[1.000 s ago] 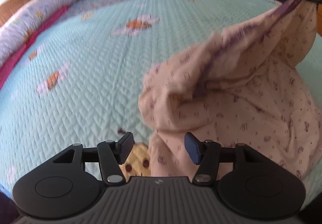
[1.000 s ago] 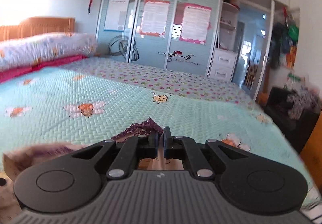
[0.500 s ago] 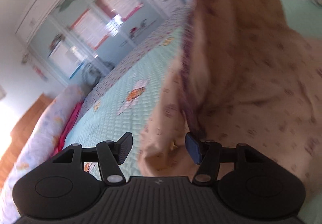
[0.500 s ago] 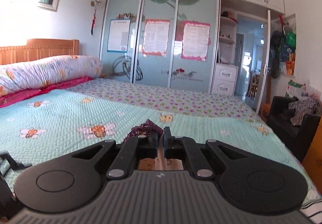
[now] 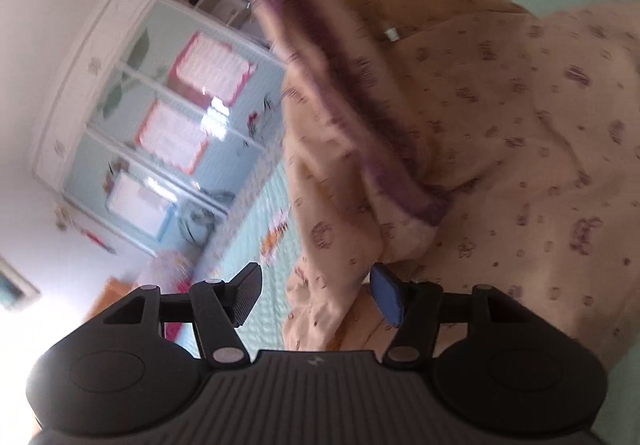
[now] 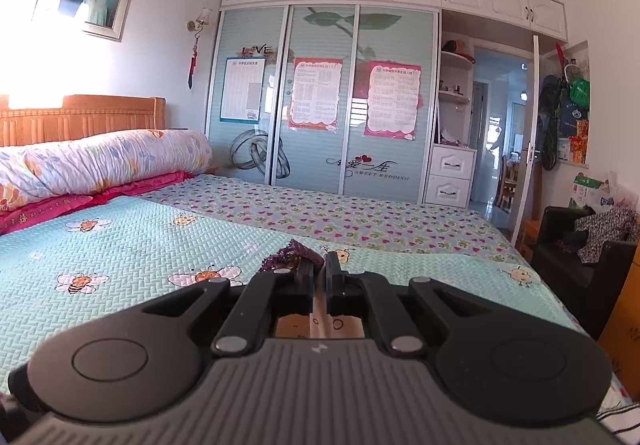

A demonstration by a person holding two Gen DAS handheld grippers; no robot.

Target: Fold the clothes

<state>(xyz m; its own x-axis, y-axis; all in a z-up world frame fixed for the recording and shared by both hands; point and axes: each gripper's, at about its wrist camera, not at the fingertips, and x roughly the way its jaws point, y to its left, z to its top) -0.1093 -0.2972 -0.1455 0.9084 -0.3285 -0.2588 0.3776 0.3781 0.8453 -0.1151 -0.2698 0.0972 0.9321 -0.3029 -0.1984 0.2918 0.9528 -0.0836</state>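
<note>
Bright daylight, one sharp view, one smeared.

Glare burns white over the headboard (image 6: pixel 80 117) and in the left wrist view's lower-left corner. That tilted view blurs the wardrobe doors (image 5: pixel 172 133) and the garment's purple trim (image 5: pixel 352 97); fisheye bends the edges.

The garment (image 5: pixel 500 133) is soft beige cloth printed all over with small purple motifs and edged with a purple lace trim (image 5: pixel 348 113). In the left wrist view, which is rolled and blurred, it fills the right and upper part of the picture, hanging in loose folds, with the trim running diagonally down its middle to a bunched corner. A small white tag (image 5: pixel 391 34) shows near the top. In the right wrist view only a pinched strip of the beige cloth (image 6: pixel 320 319) and a tuft of purple lace (image 6: pixel 290 255) show.
</note>
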